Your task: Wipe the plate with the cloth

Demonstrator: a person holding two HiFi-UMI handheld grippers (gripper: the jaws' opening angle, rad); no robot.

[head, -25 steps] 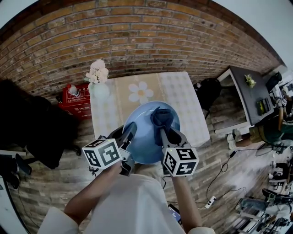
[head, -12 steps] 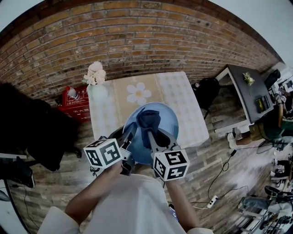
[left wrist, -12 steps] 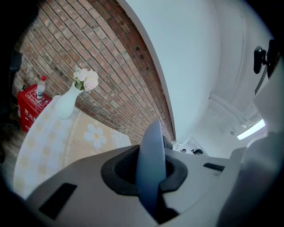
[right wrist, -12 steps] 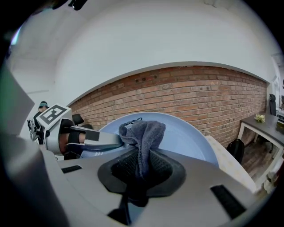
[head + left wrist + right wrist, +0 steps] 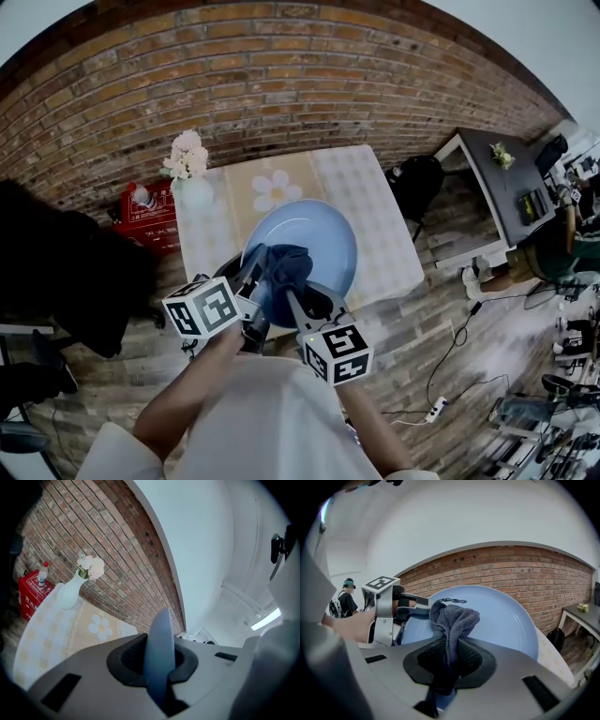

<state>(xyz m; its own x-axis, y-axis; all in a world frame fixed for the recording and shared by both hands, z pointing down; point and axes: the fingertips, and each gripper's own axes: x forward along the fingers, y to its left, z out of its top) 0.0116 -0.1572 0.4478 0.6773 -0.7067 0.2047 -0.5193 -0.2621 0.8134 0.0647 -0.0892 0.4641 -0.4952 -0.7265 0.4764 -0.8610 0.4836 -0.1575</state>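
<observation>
A large light-blue plate (image 5: 314, 246) is held up above the table, tilted, with my left gripper (image 5: 251, 286) shut on its near left rim; in the left gripper view the rim (image 5: 158, 653) stands edge-on between the jaws. My right gripper (image 5: 292, 292) is shut on a dark grey-blue cloth (image 5: 285, 267), which presses on the plate's lower left face close to the left gripper. In the right gripper view the cloth (image 5: 454, 620) bunches out of the jaws against the plate (image 5: 506, 625), with the left gripper (image 5: 405, 611) just beyond it.
Under the plate is a small table with a checked cloth and a daisy print (image 5: 272, 192). A white vase of pale flowers (image 5: 187, 169) stands at its far left corner. A red crate (image 5: 150, 211) sits on the floor to the left, and a brick wall (image 5: 281, 84) is behind.
My right gripper has dragged the cloth from the plate's upper right down to its lower left. The plate has shifted a little left with it.
</observation>
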